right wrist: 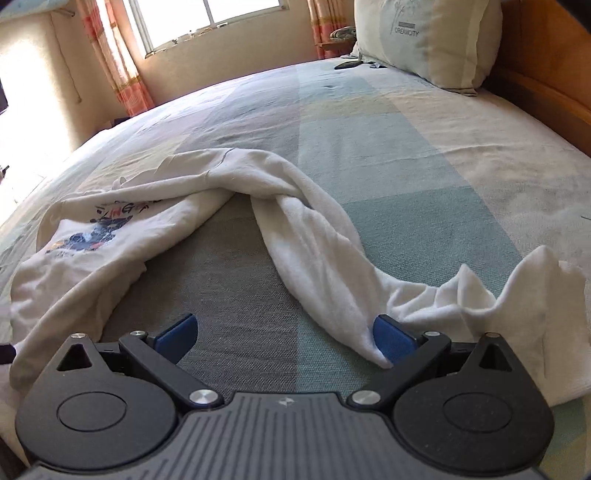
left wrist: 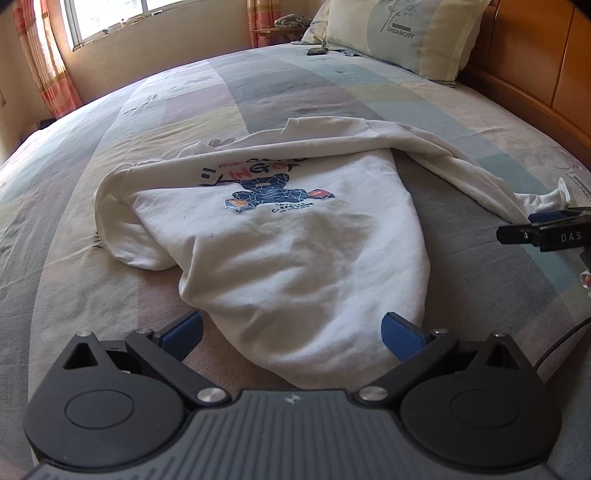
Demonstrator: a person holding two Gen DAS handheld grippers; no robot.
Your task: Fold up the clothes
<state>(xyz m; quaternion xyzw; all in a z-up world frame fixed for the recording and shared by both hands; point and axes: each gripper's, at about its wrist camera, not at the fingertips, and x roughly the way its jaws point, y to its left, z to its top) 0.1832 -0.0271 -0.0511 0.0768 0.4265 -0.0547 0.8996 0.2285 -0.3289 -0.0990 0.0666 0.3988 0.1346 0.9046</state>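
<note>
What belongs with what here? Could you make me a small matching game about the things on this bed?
Things:
1. sweatshirt
2. pillow
3. left gripper
4. headboard

Descriptions:
A. orange-brown wood
B. white, with a blue printed picture, crumpled on the bed
C. open, with blue pads
D. pale, printed DREAMCITY, propped at the bed's far end

Pairs: 1-B, 2-D, 3-C, 4-A

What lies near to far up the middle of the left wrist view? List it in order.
left gripper, open → white sweatshirt with its printed graphic → striped bedspread → small dark object lying on the bed → window.
</note>
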